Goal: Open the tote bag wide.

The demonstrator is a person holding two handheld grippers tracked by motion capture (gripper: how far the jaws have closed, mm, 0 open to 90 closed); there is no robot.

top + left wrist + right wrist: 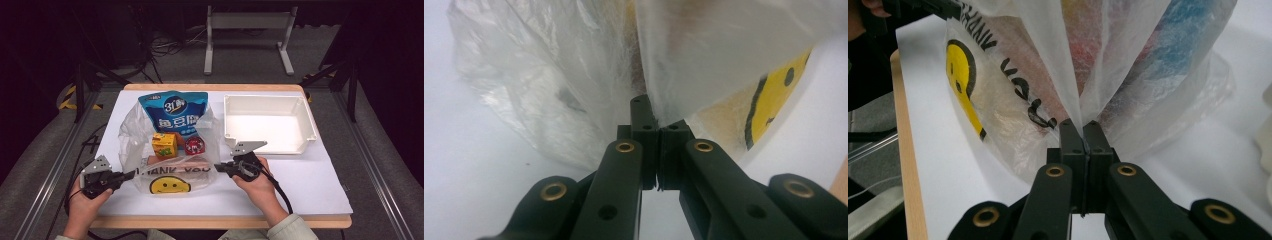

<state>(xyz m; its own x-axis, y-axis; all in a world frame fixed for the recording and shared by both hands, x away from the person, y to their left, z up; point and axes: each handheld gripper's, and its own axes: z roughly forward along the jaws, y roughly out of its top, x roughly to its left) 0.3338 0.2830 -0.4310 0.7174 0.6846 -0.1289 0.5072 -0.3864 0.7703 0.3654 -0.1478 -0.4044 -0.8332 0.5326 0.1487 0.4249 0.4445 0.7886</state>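
A clear plastic bag [170,177] with a yellow smiley and black lettering lies on the white table cover. Inside it I see a blue snack pouch [174,114], an orange-yellow juice carton [164,145], a small red packet [194,146] and a long pinkish item [175,162]. My left gripper [131,175] is shut on the bag's left edge; in the left gripper view the plastic film [574,75] is pinched between the pads at my left gripper [657,131]. My right gripper [220,167] is shut on the bag's right edge, the film [1083,60] rising from my right gripper [1083,131].
An empty white tray [267,122] stands at the back right of the table. The wooden table edge [220,222] runs along the front. Dark floor, cables and a metal stand lie beyond the table.
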